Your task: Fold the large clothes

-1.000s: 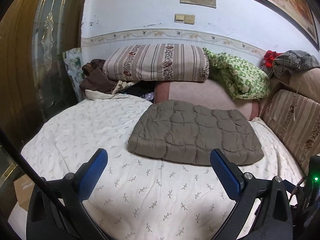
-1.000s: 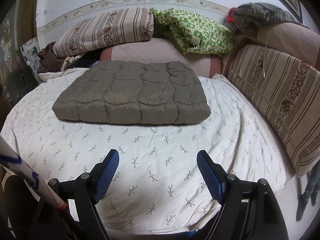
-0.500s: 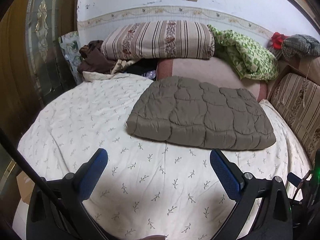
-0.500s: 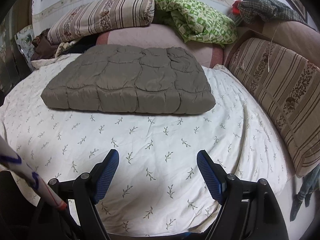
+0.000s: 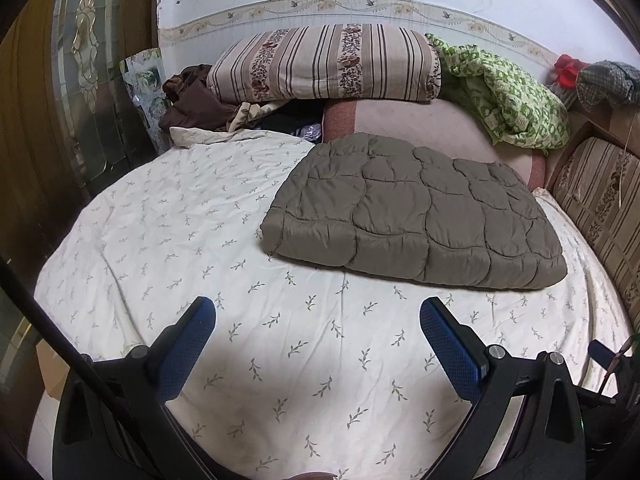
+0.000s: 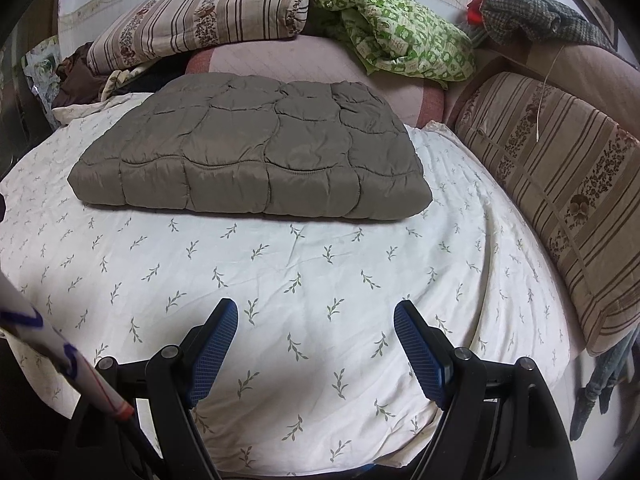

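Note:
A grey-brown quilted garment [image 5: 412, 216] [image 6: 252, 152] lies folded into a thick rectangle on the bed, towards the far side. My left gripper [image 5: 318, 312] hovers open over the near part of the white leaf-print sheet [image 5: 192, 240], well short of the garment and a little left of it. My right gripper [image 6: 316, 312] is also open over the sheet [image 6: 280, 272], in front of the garment's near edge with a wide strip of sheet between. Nothing sits between either pair of blue pads.
A striped pillow [image 5: 324, 64], a green patterned blanket [image 5: 508, 100] and a pink cushion [image 5: 420, 128] line the wall. Brown clothes [image 5: 192, 104] are piled at the back left. A striped bolster [image 6: 560, 184] runs along the bed's right side. A glass-panelled door [image 5: 80, 80] stands left.
Both views have tilted down and dropped closer to the bed, so the folded garment sits higher and larger in each. Both grippers stay open and empty.

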### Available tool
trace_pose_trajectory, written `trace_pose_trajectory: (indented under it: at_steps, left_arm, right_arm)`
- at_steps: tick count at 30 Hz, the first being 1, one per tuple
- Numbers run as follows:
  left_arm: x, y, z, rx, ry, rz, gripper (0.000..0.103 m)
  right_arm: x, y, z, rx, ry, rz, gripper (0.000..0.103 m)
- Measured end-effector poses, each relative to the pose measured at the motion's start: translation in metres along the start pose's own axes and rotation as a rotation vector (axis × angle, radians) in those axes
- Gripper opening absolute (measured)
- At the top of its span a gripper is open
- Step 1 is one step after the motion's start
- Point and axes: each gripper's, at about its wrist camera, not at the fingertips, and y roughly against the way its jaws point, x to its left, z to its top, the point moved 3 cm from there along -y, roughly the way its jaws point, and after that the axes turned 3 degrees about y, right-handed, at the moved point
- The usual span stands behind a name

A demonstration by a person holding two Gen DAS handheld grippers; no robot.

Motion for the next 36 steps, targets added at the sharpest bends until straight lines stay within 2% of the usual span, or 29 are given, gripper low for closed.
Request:
trace_pose_trajectory:
  at_steps: [17, 36]
  left_arm:
    - [-0.016, -0.017, -0.015, 0.058, -0.079, 0.030, 0.102]
    - [-0.016, -0.039, -0.027, 0.127, -0.088, 0.034, 0.102]
  right_arm:
    - [-0.001, -0.006, -0.006, 0.016, -0.008, -0.001, 0.084]
    - [-0.006, -0.014, -0.009, 0.035, -0.025, 0.000, 0.085]
